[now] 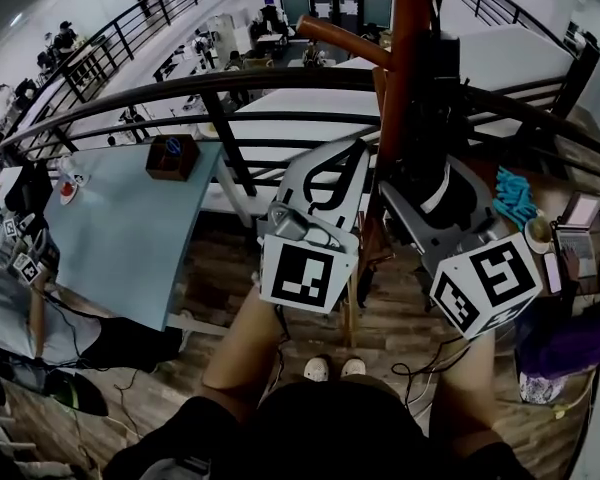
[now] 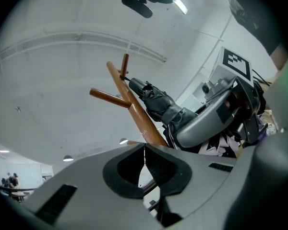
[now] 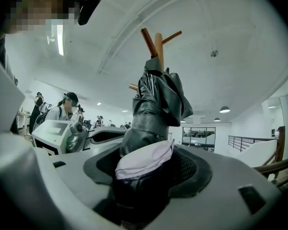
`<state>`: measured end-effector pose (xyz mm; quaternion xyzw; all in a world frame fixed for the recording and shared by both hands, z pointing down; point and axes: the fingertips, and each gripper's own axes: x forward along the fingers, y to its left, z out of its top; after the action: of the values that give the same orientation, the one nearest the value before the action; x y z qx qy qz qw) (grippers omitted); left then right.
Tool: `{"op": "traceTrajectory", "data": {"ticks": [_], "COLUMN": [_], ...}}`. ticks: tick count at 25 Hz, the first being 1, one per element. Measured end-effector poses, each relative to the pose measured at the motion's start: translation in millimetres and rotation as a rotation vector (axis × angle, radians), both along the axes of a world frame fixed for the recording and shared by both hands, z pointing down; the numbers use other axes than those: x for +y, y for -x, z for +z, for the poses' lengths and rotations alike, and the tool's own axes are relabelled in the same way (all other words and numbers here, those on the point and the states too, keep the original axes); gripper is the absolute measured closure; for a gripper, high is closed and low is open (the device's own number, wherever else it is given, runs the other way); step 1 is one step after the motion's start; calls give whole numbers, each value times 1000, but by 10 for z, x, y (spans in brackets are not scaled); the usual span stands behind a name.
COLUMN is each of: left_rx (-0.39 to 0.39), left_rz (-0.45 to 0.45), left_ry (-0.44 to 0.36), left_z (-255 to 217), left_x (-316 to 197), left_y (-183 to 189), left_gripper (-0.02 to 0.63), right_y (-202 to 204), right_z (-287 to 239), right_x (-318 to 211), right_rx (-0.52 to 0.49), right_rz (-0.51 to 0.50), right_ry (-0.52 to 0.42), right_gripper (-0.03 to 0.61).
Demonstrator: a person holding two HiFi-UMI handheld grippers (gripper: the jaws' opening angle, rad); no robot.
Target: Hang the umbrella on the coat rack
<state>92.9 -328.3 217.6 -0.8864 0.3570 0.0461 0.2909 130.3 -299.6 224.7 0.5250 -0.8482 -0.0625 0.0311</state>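
Nearest me, the L gripper [image 2: 145, 150] has its jaws pressed together, pads meeting in 1 thin seam w/ nothing btwn them. It tilts up a little, just beside the rack, and touches nothing that I can see.

The R gripper [image 3: 150, 164] sits next to it, jaws spread wide w/ the umbrella [image 3: 158, 99] standing btwn them. The umbrella's lower end, w/ a pale lilac band [image 3: 146, 158] across it, fills most of the gap. Pad face shows on both sides though, so I read it as not pinched.

In the head view the 2 marker cubes [image 1: 298, 276] sit side by side under the jaws. The person's shoes [image 1: 330, 368] are on the wood floor [image 1: 230, 278] below them.

The umbrella is black and folded. It runs up along the post of the coat rack [image 3: 158, 42], its top end right at the pegs — whether it's hooked on 1 of them I can't tell. The rack is brown wood, w/ 3 pegs visible in the R gripper view, angling up and out near the top.

Off to the left is a pale blue table [image 1: 130, 238] w/ a brown box [image 1: 172, 156] on it. A black railing [image 1: 230, 88] curves across. Past that is a lower level w/ desks and ppl, too small to make out. In the R gripper view a person in a cap [image 3: 62, 107] stands beyond the L gripper.
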Motion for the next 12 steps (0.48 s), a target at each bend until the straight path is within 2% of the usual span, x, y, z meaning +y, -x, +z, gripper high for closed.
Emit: {"op": "traceTrajectory", "data": {"ticks": [6,12], "left_rx": [-10,-20], "left_rz": [13,12], "left_ry": [13,31], "left_z": [72,161], "left_x": [23,34], "left_y": [-45,-22], "left_gripper": [600,600], "right_y": [-42,23], "right_z": [-10,128], "right_x": [27,51], "right_rx": [18,55], "right_rz": [12,-11], "right_ry": [-30,1], "right_gripper": [290,285]}}
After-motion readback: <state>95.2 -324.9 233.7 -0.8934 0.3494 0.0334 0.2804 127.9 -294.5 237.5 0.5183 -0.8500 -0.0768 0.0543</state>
